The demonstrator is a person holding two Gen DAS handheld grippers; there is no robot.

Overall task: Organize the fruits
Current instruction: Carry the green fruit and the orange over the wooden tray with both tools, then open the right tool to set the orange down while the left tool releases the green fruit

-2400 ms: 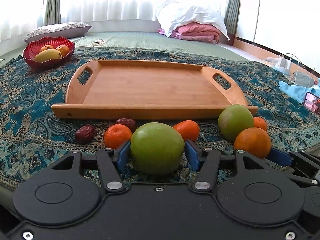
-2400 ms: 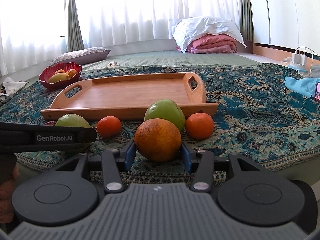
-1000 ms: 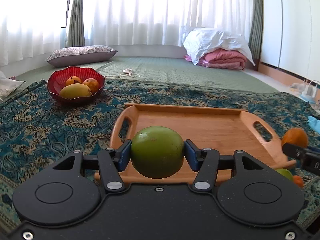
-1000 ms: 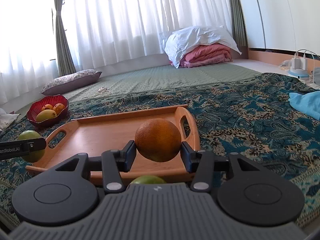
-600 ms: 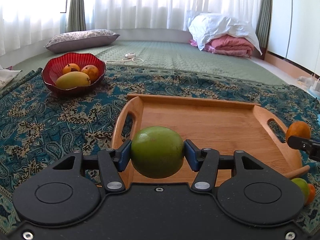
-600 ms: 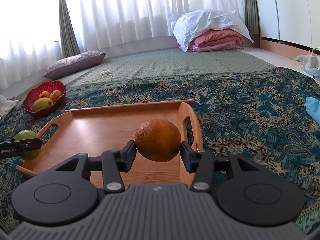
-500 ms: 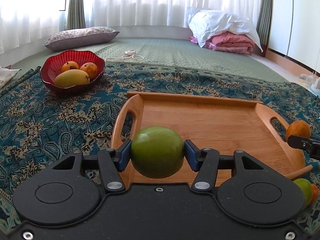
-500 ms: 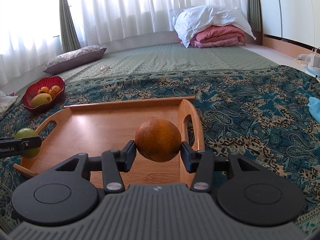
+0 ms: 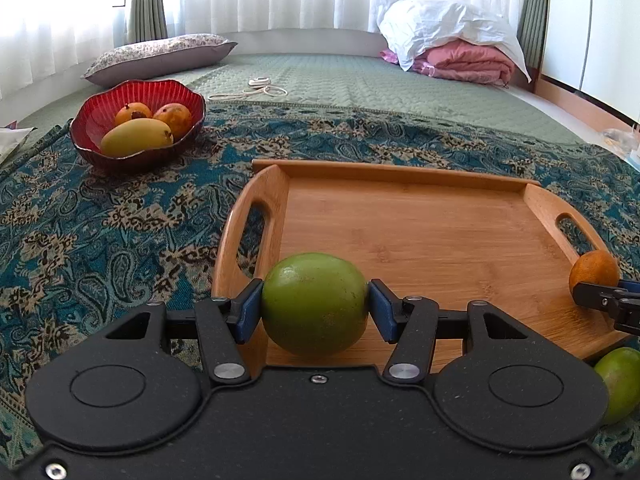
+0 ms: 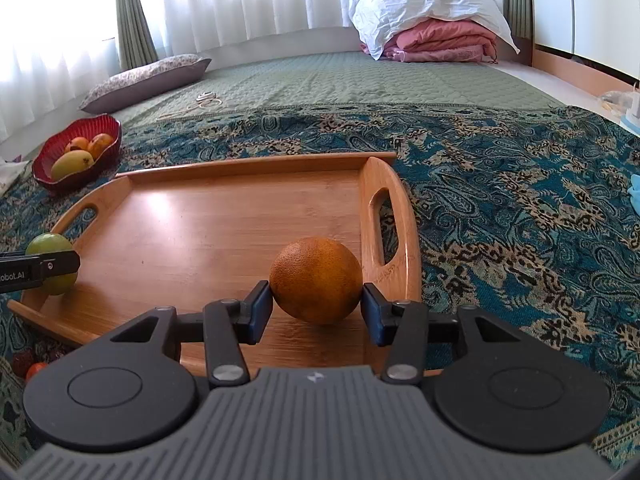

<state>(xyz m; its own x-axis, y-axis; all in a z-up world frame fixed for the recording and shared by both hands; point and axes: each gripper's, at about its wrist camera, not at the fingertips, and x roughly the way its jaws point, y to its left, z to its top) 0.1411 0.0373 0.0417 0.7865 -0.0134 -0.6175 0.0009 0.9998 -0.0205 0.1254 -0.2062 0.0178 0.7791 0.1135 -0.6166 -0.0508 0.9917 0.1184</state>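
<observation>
My left gripper [image 9: 315,310] is shut on a green apple [image 9: 315,303] over the front left corner of the wooden tray [image 9: 420,236], beside its left handle. My right gripper [image 10: 317,304] is shut on an orange [image 10: 316,280] low over the tray's [image 10: 208,232] front right part, by the right handle. Each gripper shows in the other's view: the orange [image 9: 594,269] at the right edge, the apple [image 10: 51,257] at the left edge. A second green apple [image 9: 620,382] lies on the cloth outside the tray's front right corner.
A red bowl [image 9: 138,126] with a mango and two orange fruits stands on the patterned cloth left of the tray. Small red and orange fruits [image 10: 28,364] lie on the cloth before the tray's front edge. A pillow [image 9: 160,56] and folded bedding [image 9: 452,48] lie behind.
Both grippers have come lower and closer over the tray, each still shut on its fruit. The tray looks larger in both views.
</observation>
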